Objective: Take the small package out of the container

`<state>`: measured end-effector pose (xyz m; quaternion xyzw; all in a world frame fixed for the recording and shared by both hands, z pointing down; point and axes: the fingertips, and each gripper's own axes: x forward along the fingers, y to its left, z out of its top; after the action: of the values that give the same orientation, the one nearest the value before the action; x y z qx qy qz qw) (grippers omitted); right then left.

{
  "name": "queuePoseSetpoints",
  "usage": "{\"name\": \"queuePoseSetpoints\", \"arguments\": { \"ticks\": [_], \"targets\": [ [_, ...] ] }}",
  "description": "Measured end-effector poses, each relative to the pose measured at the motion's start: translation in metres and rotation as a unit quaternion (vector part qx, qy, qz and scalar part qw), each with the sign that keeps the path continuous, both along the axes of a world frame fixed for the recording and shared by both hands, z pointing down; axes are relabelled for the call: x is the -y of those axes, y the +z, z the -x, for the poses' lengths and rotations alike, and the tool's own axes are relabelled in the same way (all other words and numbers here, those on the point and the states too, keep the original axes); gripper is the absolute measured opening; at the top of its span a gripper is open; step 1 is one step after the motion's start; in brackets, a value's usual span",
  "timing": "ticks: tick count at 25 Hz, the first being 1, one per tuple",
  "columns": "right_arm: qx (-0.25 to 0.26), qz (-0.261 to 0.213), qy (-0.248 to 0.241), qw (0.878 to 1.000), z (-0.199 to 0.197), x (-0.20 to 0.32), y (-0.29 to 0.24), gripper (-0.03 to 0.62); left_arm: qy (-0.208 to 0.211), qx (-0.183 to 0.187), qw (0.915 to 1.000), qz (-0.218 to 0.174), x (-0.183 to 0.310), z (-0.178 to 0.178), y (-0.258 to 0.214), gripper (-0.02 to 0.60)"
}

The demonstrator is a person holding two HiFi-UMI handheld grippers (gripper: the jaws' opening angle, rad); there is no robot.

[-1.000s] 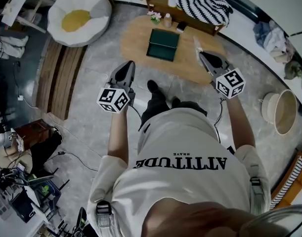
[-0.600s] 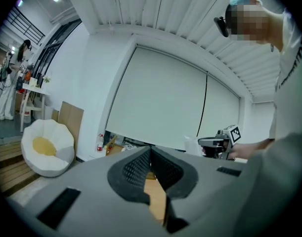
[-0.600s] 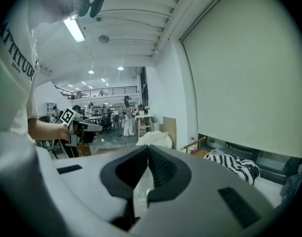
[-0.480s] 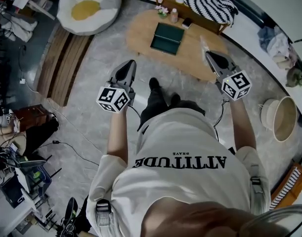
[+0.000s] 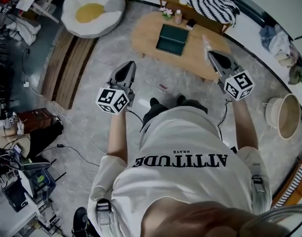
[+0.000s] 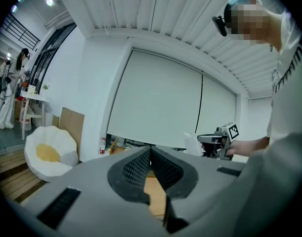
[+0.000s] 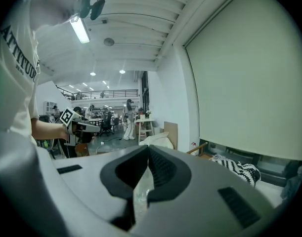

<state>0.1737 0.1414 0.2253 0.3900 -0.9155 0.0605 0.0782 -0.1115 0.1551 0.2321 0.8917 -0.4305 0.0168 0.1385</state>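
While the right gripper (image 7: pixel 147 154) stays pinched shut on the small clear plastic package (image 7: pixel 140 194) and the left gripper (image 6: pixel 151 154) is closed on nothing, the person (image 5: pixel 185 152) has stepped back from the far oval wooden table (image 5: pixel 190 58). So the package looks clear of the dark green rectangular container (image 5: pixel 171 38) there, whose inside is hard to make out.

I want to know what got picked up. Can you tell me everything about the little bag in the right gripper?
The small package is a thin, see-through plastic bag with a crinkly, shiny look. It is pinched between the shut jaws of the right gripper, and its top edge pokes out past the jaw tips. It stands roughly on edge, held up in the air, and only the jaw pads touch it. What is inside cannot be made out.
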Motion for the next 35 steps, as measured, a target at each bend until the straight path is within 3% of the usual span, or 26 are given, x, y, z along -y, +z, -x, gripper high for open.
{"name": "queuePoseSetpoints", "arguments": {
  "ticks": [15,35],
  "targets": [
    [-0.009,-0.011,0.029,0.999,0.063,-0.001,-0.014,0.021,0.025,-0.007,0.9996,-0.007,0.017,0.059,-0.008,0.023],
    [-0.019,-0.013,0.026,0.999,0.06,0.025,-0.019,0.021,0.023,-0.017,0.9995,-0.012,0.041,0.053,-0.012,0.023]
  ]
}}
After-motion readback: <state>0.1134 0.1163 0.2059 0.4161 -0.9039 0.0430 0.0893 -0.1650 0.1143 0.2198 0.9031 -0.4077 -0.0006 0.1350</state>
